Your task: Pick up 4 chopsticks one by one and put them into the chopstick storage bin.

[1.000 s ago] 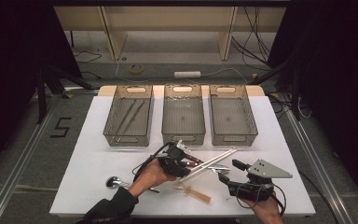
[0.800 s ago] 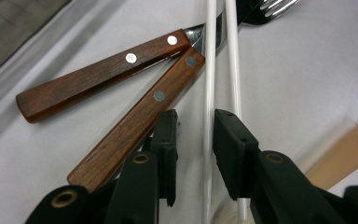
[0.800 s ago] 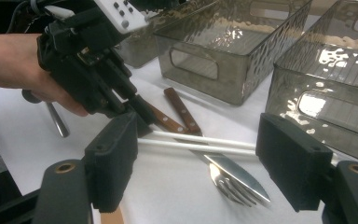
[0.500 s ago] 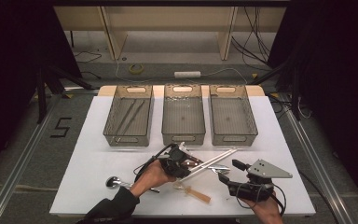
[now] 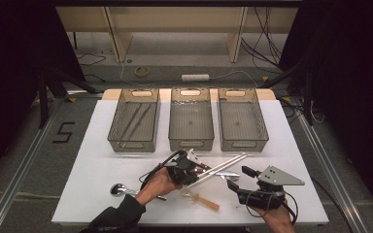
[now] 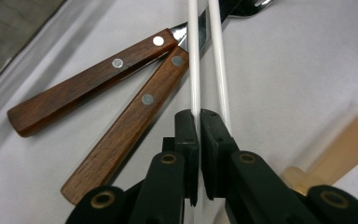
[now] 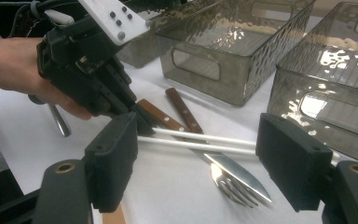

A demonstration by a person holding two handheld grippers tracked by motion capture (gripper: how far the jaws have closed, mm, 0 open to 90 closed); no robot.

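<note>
Chopsticks [image 6: 193, 56], two white: left gripper [image 6: 199, 122] clamps one; right gripper [image 7: 196, 154] gapes wide; three bins [image 5: 191, 141].

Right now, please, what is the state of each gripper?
Left gripper: its jaws have just been closing; shut on one white chopstick, the other chopstick lies outside.
Right gripper: open, holding nothing.

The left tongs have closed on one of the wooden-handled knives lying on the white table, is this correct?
Not quite. The left tongs have just been closing on one of the white chopsticks, not a knife; the wooden handles lie untouched beside them on the white table. The left gripper view shows it.
</note>
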